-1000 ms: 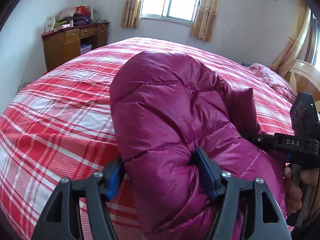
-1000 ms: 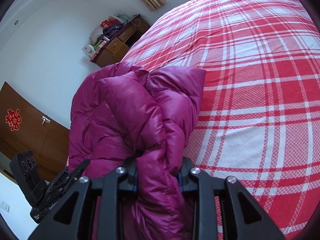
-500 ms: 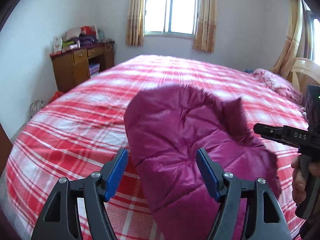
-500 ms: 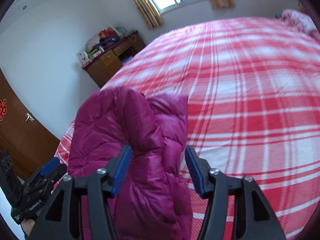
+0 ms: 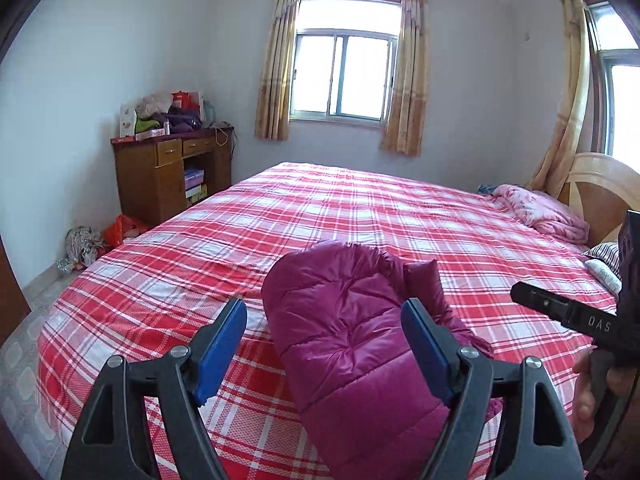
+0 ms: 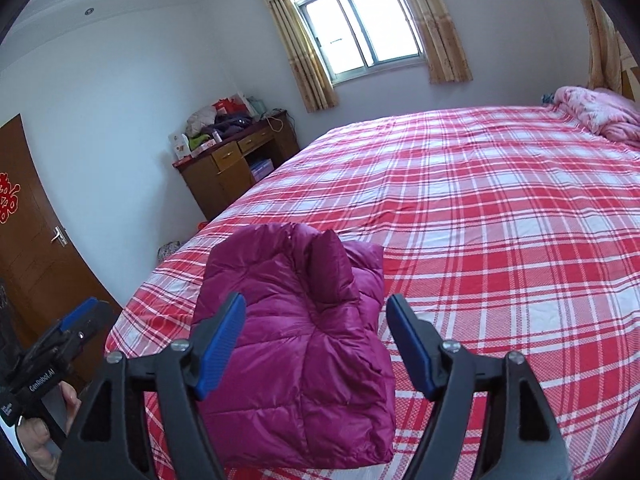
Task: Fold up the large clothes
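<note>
A magenta quilted down jacket [image 5: 360, 340] lies folded into a compact bundle near the front edge of the bed; it also shows in the right wrist view [image 6: 296, 344]. My left gripper [image 5: 324, 344] is open and empty, held back above the jacket with its blue pads apart. My right gripper [image 6: 316, 340] is open and empty too, raised above the bundle. The right gripper's body [image 5: 568, 316] shows at the right of the left wrist view, and the left gripper [image 6: 68, 336] at the lower left of the right wrist view.
The bed has a red and white plaid cover [image 5: 360, 208]. A pink blanket [image 5: 540, 212] lies by the wooden headboard [image 5: 600, 184]. A cluttered wooden desk [image 5: 168, 168] stands at the far left wall, bags [image 5: 100, 236] on the floor beside it. A brown door [image 6: 32, 216] is at left.
Both grippers opened and let go of the jacket, then pulled back and up. The jacket dropped onto the bed and rests there as a folded bundle.
</note>
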Tool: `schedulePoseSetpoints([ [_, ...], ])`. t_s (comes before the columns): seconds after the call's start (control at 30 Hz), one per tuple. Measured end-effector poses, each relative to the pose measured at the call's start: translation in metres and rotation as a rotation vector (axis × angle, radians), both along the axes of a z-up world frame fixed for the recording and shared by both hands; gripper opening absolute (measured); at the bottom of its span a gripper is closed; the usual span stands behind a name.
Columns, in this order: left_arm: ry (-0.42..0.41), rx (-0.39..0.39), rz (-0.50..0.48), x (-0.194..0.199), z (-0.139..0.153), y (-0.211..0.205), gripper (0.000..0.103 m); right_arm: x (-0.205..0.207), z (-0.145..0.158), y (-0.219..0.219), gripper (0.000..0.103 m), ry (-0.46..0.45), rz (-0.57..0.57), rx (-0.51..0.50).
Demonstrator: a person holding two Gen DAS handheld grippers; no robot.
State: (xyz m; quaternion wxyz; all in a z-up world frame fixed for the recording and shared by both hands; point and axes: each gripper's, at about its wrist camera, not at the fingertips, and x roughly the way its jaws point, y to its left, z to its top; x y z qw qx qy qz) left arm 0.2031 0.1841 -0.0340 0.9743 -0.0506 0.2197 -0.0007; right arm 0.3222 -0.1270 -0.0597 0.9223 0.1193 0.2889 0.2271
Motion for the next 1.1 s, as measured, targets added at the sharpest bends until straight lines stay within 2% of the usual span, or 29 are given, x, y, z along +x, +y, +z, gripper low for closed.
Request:
schedulePoseSetpoints([
  [1.1,-0.034,0.006,-0.010,-0.011,0.008,-0.006,0.081,-0.030,0.011,0.011,0.079,-0.034,0.012,-0.033],
])
